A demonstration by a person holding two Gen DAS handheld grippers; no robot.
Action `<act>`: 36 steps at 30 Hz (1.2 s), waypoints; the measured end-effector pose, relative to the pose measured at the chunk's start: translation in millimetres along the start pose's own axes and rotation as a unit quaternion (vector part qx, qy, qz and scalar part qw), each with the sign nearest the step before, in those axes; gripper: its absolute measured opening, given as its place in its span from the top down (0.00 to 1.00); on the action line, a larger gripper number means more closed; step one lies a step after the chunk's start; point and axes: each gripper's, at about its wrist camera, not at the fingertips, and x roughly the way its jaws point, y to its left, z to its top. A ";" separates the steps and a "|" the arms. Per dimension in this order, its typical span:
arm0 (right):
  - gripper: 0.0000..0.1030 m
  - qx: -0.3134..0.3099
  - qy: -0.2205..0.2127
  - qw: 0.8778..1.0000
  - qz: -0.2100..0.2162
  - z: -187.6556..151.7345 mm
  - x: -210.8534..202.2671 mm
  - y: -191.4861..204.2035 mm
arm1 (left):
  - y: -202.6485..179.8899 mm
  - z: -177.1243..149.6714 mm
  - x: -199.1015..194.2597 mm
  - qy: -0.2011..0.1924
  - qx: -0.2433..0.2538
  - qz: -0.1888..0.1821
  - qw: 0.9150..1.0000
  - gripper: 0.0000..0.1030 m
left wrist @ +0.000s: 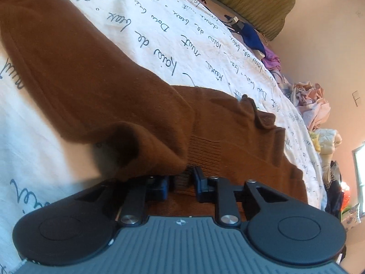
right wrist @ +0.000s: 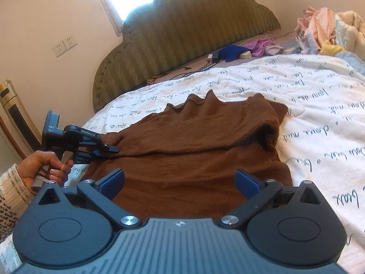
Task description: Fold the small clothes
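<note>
A brown knit sweater [left wrist: 91, 80] lies partly folded on a white bedsheet [left wrist: 159, 22] printed with dark script. My left gripper [left wrist: 181, 180] is shut on a ribbed edge of the sweater, with fabric draped over its left finger. In the right wrist view the sweater [right wrist: 194, 141] spreads across the middle, one layer folded over toward the right. There the left gripper [right wrist: 109, 148] pinches the sweater's left edge, held by a hand [right wrist: 45, 166] in a patterned knit sleeve. My right gripper [right wrist: 180, 180] hovers open over the sweater's near part, holding nothing.
A green padded headboard [right wrist: 182, 34] stands at the far end of the bed. Blue and purple garments [right wrist: 232, 51] and cables lie near it. A pile of loose clothes [right wrist: 330, 29] sits at the far right. A tall gold appliance [right wrist: 13, 114] stands beside the bed on the left.
</note>
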 end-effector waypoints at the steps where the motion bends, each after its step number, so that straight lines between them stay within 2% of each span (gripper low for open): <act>1: 0.00 -0.004 -0.003 1.000 -0.007 2.4 0.7 2.1 | -1.5 -0.7 -4.8 -0.004 0.004 -0.005 1.000 0.76; 3: 0.00 -0.009 -0.009 1.000 -0.013 8.2 3.4 6.1 | -3.2 -5.0 -20.4 -0.023 -0.001 -0.040 0.999 0.47; 4: 0.00 -0.012 -0.016 1.000 -0.012 11.1 5.2 8.6 | -2.8 -7.7 -30.0 -0.034 -0.013 -0.054 0.998 0.05; 6: 0.00 -0.017 -0.026 0.999 -0.015 15.5 10.7 15.7 | 1.6 -14.9 -55.4 -0.073 -0.030 -0.079 0.994 0.00; 8: 0.00 -0.022 -0.017 1.000 -0.006 19.6 21.4 23.4 | 8.9 -18.9 -77.2 -0.098 -0.044 -0.108 0.988 0.00; 11: 0.00 -0.022 0.000 1.000 0.006 20.7 39.3 33.9 | 33.0 -14.6 -100.8 -0.104 -0.091 -0.145 0.980 0.00; 14: 0.00 -0.018 0.015 1.000 0.021 19.0 56.7 45.6 | 67.9 -5.0 -123.0 -0.137 -0.131 -0.147 0.971 0.00; 16: 0.00 -0.025 0.029 0.999 0.037 16.3 69.7 54.7 | 87.2 7.7 -132.9 -0.143 -0.150 -0.129 0.970 0.00; 20: 0.00 -0.032 0.045 0.998 0.029 11.4 103.2 69.9 | 119.3 17.1 -150.7 -0.157 -0.194 -0.142 0.958 0.00; 24: 0.00 -0.027 0.034 0.999 0.031 24.4 136.7 75.3 | 123.4 13.4 -154.6 -0.155 -0.192 -0.153 0.957 0.00; 26: 0.00 -0.021 0.026 0.999 0.016 34.8 153.2 75.0 | 118.7 10.0 -149.6 -0.149 -0.191 -0.163 0.956 0.00; 31: 0.00 0.004 0.055 0.998 -0.014 45.3 197.3 64.0 | 100.2 5.1 -133.2 -0.132 -0.180 -0.180 0.958 0.00; 33: 0.00 0.026 0.105 0.994 0.014 38.3 216.9 60.5 | 93.4 3.9 -125.9 -0.124 -0.175 -0.191 0.958 0.00; 34: 0.00 0.028 0.113 0.993 0.025 31.7 221.7 61.7 | 90.8 2.6 -122.6 -0.121 -0.176 -0.193 0.958 0.00; 36: 0.00 -0.023 0.104 0.994 0.013 27.3 217.7 73.3 | 83.4 0.8 -116.4 -0.116 -0.173 -0.197 0.958 0.00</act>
